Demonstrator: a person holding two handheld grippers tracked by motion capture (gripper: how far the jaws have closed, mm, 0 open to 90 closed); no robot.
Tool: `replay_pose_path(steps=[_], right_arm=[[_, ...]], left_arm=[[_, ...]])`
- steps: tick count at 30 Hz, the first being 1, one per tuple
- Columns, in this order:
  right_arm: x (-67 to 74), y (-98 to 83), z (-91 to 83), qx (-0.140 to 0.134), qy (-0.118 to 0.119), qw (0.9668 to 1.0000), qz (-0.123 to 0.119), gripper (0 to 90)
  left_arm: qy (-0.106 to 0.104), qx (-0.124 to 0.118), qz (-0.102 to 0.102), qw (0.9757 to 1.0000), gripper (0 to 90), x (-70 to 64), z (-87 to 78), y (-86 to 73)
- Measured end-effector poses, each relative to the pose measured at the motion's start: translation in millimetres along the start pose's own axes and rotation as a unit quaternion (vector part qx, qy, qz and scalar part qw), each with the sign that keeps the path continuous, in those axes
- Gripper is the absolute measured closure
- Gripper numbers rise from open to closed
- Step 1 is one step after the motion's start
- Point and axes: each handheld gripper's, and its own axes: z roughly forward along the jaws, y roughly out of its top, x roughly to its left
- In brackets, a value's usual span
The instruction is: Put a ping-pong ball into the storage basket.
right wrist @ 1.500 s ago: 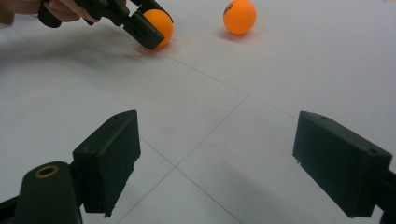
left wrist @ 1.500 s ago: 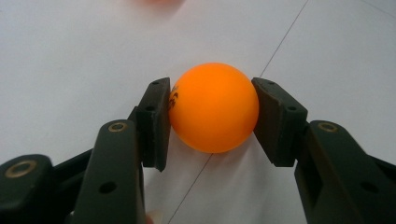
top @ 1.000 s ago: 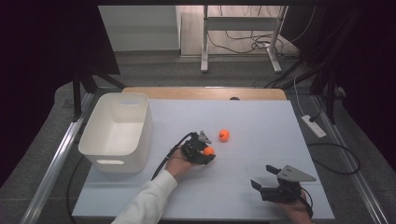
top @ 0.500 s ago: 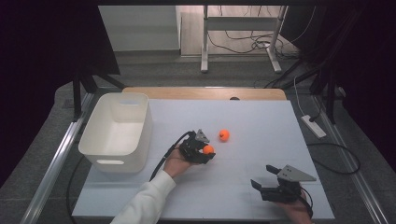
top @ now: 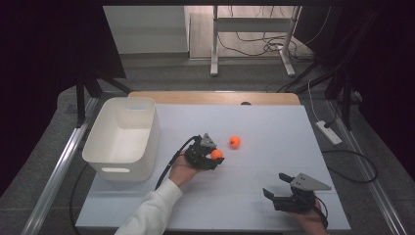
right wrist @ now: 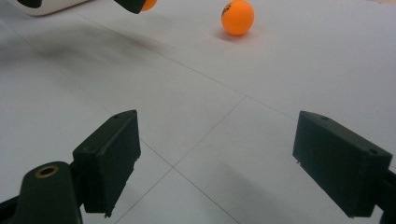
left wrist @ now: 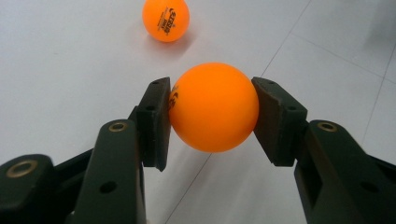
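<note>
High view first: I see my left gripper point(top: 211, 157) near the middle of the white desk point(top: 254, 196), its fingers pinching an orange ball point(top: 217, 154). A second ball point(top: 235, 142) lies on the desk just beyond it, up and to the right, close but apart. A white bin point(top: 122, 137) stands on the left part of the desk, just beside my left hand point(top: 183, 169), whose white sleeve point(top: 149, 215) comes in from the bottom edge.

Left gripper view confirms the grip: both fingers point(left wrist: 156, 121) press on opposite sides of the held ball point(left wrist: 213, 107), which sits between the pads above the desk surface. The second ball point(left wrist: 166, 19) rests on the desk farther ahead, with dark lettering on it.

My right gripper point(top: 281, 192) sits near the desk's lower right corner, well apart from both balls, its grey plate on top. Right gripper view shows its fingers point(right wrist: 109, 156) spread wide with nothing between them, only the desk's surface below. Farther off there I see the loose ball point(right wrist: 237, 17) on the desk.
</note>
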Motion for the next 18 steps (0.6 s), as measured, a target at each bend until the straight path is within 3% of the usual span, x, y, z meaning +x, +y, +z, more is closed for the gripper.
replay_pose_path(steps=[18], right_arm=[[0.5, 0.1, 0.0, 0.0, 0.0, 1.0, -0.002, 14.7]], left_arm=[[-0.004, -0.026, 0.001, 0.9997, 51.0, -2.3, -13.5, -2.3]])
